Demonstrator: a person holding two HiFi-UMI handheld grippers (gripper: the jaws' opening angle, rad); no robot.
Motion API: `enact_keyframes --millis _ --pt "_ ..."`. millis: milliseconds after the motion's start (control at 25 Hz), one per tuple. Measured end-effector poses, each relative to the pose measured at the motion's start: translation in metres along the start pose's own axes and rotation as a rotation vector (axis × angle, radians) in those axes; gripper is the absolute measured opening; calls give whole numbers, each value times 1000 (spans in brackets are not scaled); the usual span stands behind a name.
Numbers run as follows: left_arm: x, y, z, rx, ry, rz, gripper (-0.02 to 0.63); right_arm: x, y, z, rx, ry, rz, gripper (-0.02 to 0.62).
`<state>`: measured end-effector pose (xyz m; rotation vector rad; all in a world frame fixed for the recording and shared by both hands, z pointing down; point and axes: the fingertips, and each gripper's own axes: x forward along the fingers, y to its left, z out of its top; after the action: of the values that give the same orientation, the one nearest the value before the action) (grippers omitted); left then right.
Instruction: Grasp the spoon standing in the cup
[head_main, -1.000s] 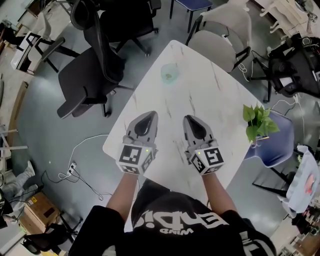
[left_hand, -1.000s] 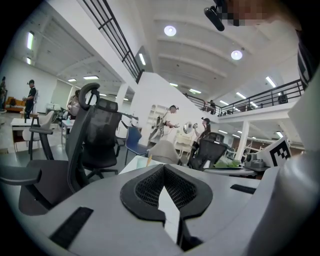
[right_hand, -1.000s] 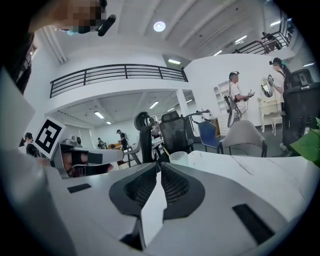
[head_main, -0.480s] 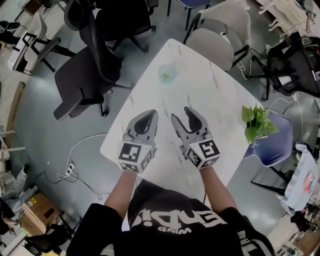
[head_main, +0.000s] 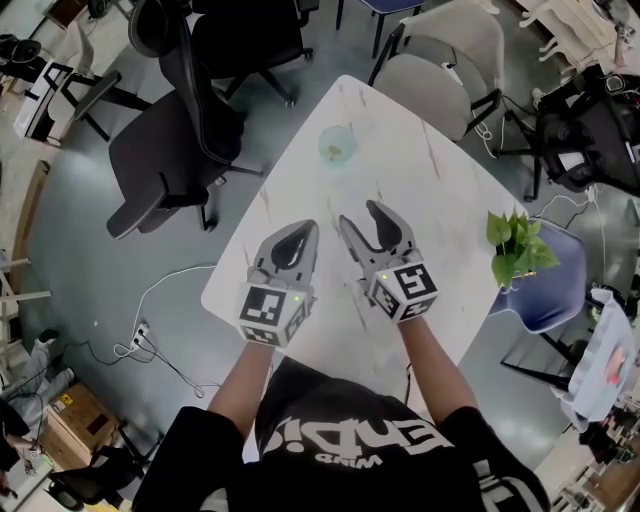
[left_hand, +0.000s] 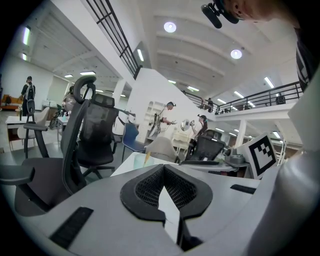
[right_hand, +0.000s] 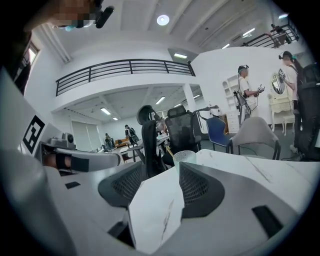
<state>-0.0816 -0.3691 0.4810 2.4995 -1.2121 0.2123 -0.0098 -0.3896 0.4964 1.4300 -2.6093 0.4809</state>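
Note:
A clear cup (head_main: 337, 146) stands on the far part of the white marble table (head_main: 440, 220). In the right gripper view the cup (right_hand: 184, 157) shows just past the jaws, with a thin yellowish spoon handle (right_hand: 169, 149) leaning out to its left. My right gripper (head_main: 362, 215) hovers over the table's near half, well short of the cup. Its jaws are opening and nothing is between them. My left gripper (head_main: 300, 232) is beside it on the left, shut and empty. The left gripper view shows the cup (left_hand: 144, 160) small and far off.
A potted green plant (head_main: 517, 243) stands at the table's right edge. A black office chair (head_main: 175, 150) is on the left, a beige chair (head_main: 440, 75) beyond the far corner, and a blue chair (head_main: 548, 285) at the right. Cables (head_main: 165, 345) lie on the floor at the left.
My right gripper's jaws have gone from shut to wide open, and it has shifted slightly left and forward. The left gripper and the cup have stayed put.

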Motion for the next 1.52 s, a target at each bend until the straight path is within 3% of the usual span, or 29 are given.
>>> enact_keyframes --millis 280,1000,1520 --pt "-2 -1 -5 -3 3 6 14 30 -18 4 -80 26 -19 202" --pt "-18 9 -24 -31 40 32 14 103 -35 -2 -137 79 -43 201" --pt "-20 16 -33 -52 61 29 14 124 -37 -2 -216 97 -59 125"
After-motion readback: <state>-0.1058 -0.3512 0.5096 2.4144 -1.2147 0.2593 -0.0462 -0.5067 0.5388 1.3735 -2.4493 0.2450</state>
